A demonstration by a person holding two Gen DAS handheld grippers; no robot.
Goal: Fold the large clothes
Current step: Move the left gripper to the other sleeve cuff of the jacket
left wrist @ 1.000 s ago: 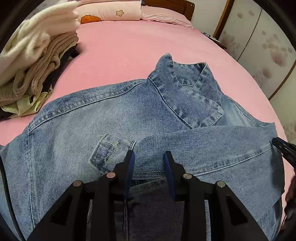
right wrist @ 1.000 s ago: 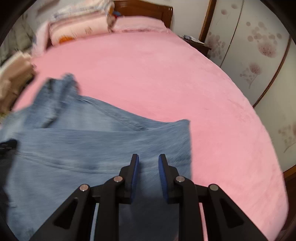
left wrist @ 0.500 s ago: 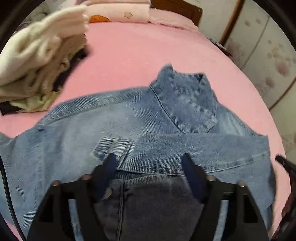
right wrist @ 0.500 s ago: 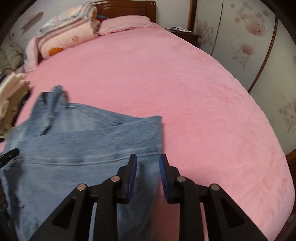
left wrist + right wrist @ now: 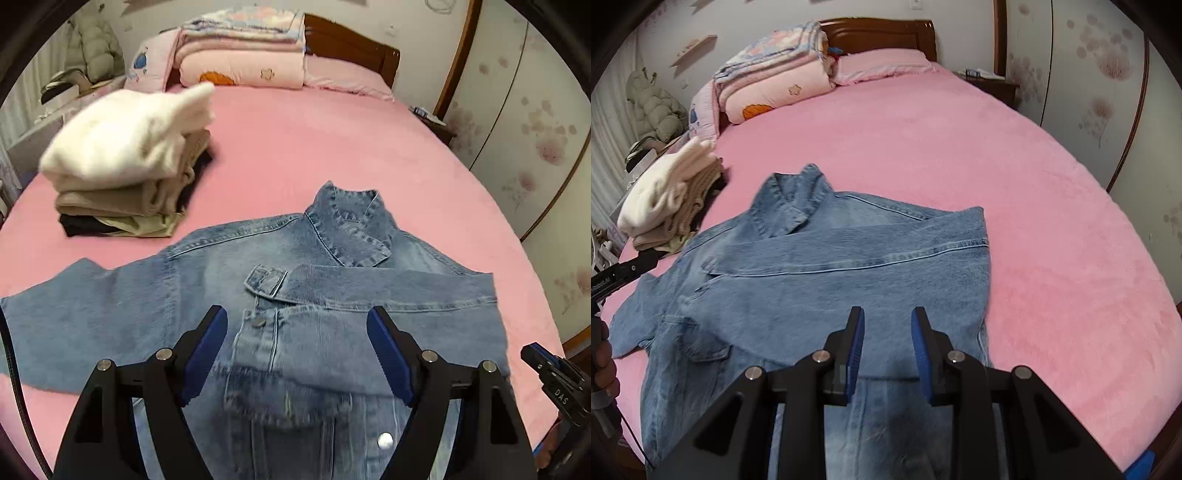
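Left wrist view: "DAS" on right hand-held gripper [image 5: 532, 354], parted, empty; left [image 5: 297, 354] opening, empty.

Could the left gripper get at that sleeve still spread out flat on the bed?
Probably yes. The left gripper hangs above the denim jacket with jaws opening and empty, and the spread sleeve lies uncovered beside it.

Lighting even, moderately bright, diffuse; source not visible. Soft shadows only. Strong fisheye curvature, dark vignette at corners of both views. Motion blur on white sweater [image 5: 122, 144] and near jacket [image 5: 295, 398] hem. No glare.
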